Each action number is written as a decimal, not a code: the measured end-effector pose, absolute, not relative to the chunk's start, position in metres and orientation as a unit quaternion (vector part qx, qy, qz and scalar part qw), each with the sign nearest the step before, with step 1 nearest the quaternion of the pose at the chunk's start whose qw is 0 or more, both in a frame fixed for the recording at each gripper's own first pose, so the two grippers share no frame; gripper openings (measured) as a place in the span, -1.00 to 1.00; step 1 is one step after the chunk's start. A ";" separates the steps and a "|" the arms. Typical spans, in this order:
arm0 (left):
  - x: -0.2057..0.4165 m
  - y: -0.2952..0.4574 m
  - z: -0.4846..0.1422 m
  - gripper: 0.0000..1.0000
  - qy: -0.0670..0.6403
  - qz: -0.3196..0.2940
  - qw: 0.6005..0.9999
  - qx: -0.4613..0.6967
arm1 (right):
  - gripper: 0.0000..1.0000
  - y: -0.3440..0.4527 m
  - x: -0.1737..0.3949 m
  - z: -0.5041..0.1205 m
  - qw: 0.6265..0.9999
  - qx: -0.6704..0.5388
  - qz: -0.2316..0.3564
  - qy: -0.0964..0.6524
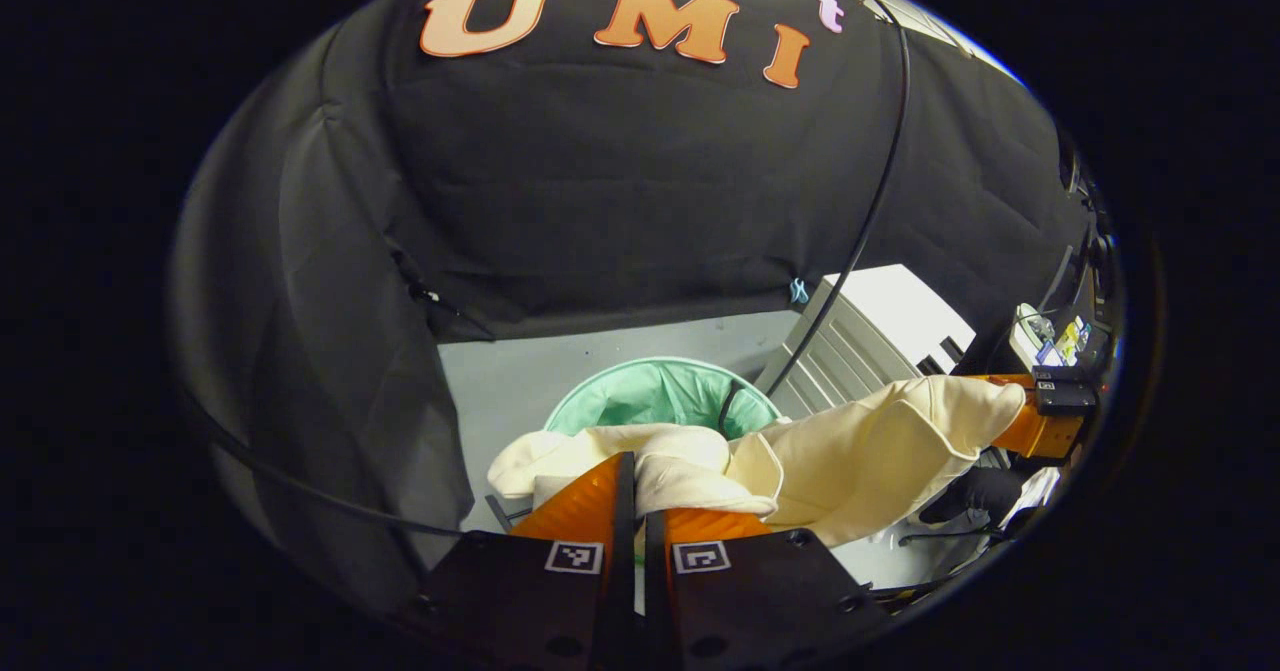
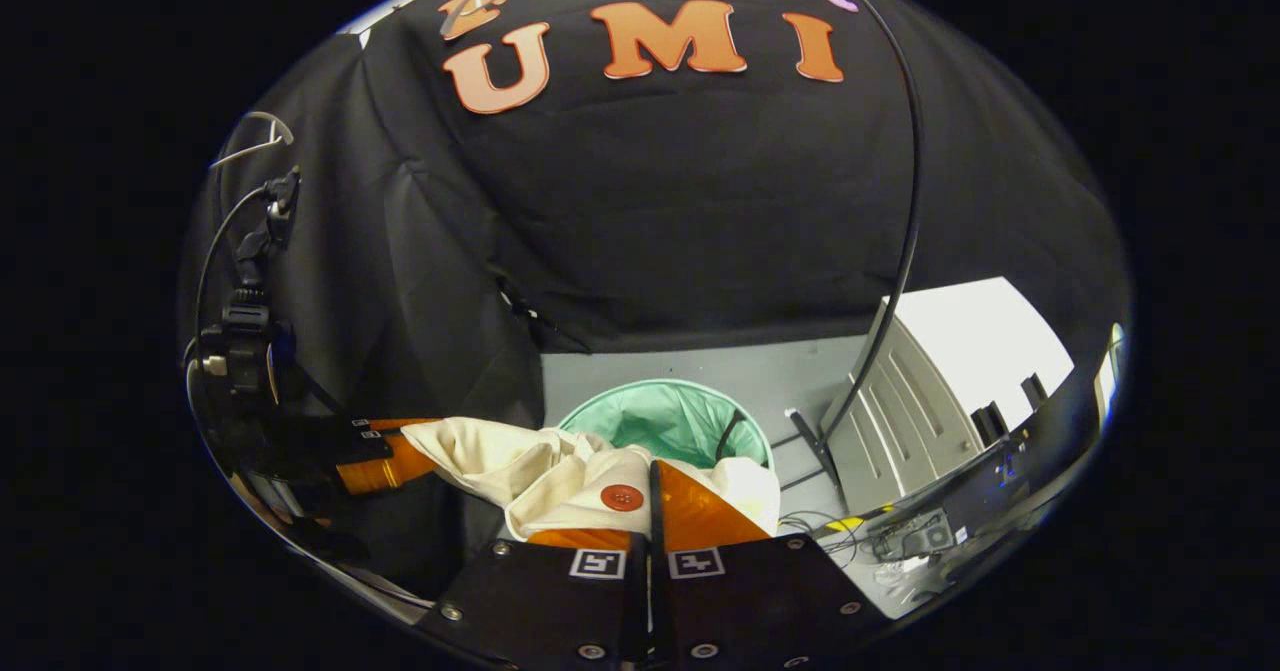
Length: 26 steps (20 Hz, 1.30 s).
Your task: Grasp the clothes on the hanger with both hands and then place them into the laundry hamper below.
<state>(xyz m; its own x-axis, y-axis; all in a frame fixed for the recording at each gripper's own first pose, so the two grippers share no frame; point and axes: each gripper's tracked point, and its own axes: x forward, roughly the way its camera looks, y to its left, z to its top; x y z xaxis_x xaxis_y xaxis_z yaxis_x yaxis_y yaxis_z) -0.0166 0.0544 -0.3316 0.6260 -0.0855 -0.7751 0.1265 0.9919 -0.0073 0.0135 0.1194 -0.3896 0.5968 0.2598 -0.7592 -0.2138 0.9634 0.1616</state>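
Grey floor [image 1: 600, 351] runs back to the black cloth wall of the booth, and everything sits above or on it. Nearest in the left gripper view, the left gripper [image 1: 633, 496] has its two orange fingers drawn close together, pinching a fold of the cream garment [image 1: 850, 451] between them. From there the cloth stretches sideways to the right gripper [image 1: 1035, 421], which grips its far end, a dark-gloved hand [image 1: 975, 491] just below it. In the right gripper view, the right gripper [image 2: 652, 501] likewise has its fingers pressed together on the garment [image 2: 520, 466], beside a round red button [image 2: 622, 497] on the cloth; the fabric trails off to the left gripper [image 2: 385, 456] at the far side of that view. So the garment hangs spread between the two grippers, above the floor. Just beyond and below it stands the laundry hamper [image 1: 660, 396], round, lined in pale green, its open mouth [image 2: 665, 421] partly covered from view by the cloth. A black cable [image 1: 860, 221] drops down past the wall toward the hamper's rim. Farther right stands a white slatted cabinet [image 1: 870, 336].
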 end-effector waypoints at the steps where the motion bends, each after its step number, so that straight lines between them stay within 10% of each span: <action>1: -0.018 0.057 -0.338 -0.76 0.436 -0.056 0.898 0.021 | -0.97 0.118 0.011 -0.399 0.888 0.038 0.127 0.440; 9: -0.034 0.066 -0.370 -0.67 0.491 -0.034 0.871 -0.015 | -0.80 0.116 -0.008 -0.430 0.860 0.072 0.101 0.496; 13: -0.040 0.076 -0.382 -0.29 0.512 -0.013 0.859 -0.018 | -0.71 0.115 -0.009 -0.432 0.858 0.077 0.093 0.499; 19: -0.053 0.086 -0.390 0.96 0.532 0.015 0.846 -0.032 | 0.62 0.116 -0.019 -0.439 0.852 0.078 0.088 0.510; 26: -0.039 0.088 -0.364 0.96 0.478 0.014 0.878 -0.009 | 0.89 0.110 -0.020 -0.438 0.859 0.064 0.080 0.502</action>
